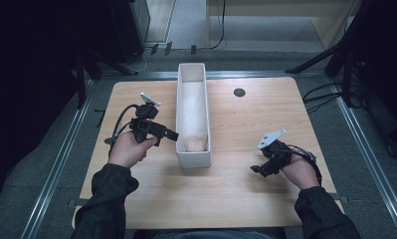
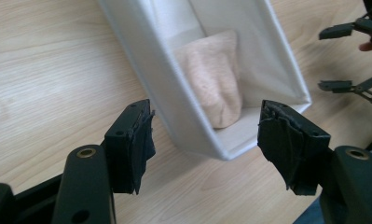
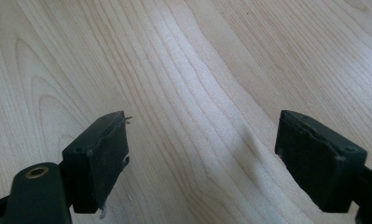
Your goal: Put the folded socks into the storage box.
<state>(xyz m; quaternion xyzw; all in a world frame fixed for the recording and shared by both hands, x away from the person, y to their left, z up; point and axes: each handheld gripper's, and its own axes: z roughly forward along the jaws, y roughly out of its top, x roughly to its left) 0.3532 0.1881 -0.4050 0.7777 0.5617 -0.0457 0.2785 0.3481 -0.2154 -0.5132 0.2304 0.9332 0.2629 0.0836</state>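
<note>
Pale wood grain runs across the table [image 1: 236,189], which is ringed by grey floor and dark surroundings. A long white bin [image 1: 183,119] stands lengthwise near the middle of the tabletop, and a small pinkish-beige cloth bundle [image 1: 196,143] is seen lying on its floor at the near end, against the end wall.

The left gripper [image 1: 172,134] is held just beside the bin's left wall, pointed toward that near end; in the left gripper view its jaws are seen standing wide, nothing between them, with the bundle [image 2: 216,84] framed beyond them inside the bin [image 2: 174,112]. The right gripper [image 1: 255,170] is held low over bare wood well to the right of the bin, and its jaws too are seen spread wide and empty in the right gripper view.

The bundle is judged to be soft and light — a folded or rolled piece of fabric, by its fuzzy surface and rounded edges. It should give under the pads rather than slip, and nothing about it looks fragile. A loose fold could trail or unroll if only an outer layer is pinched, so the hold is best taken across the thick middle of the roll, from above. The bin's walls are thin and stand close on both sides — little room is left for wide jaws, and the light bin could be nudged if a wall is struck.
</note>
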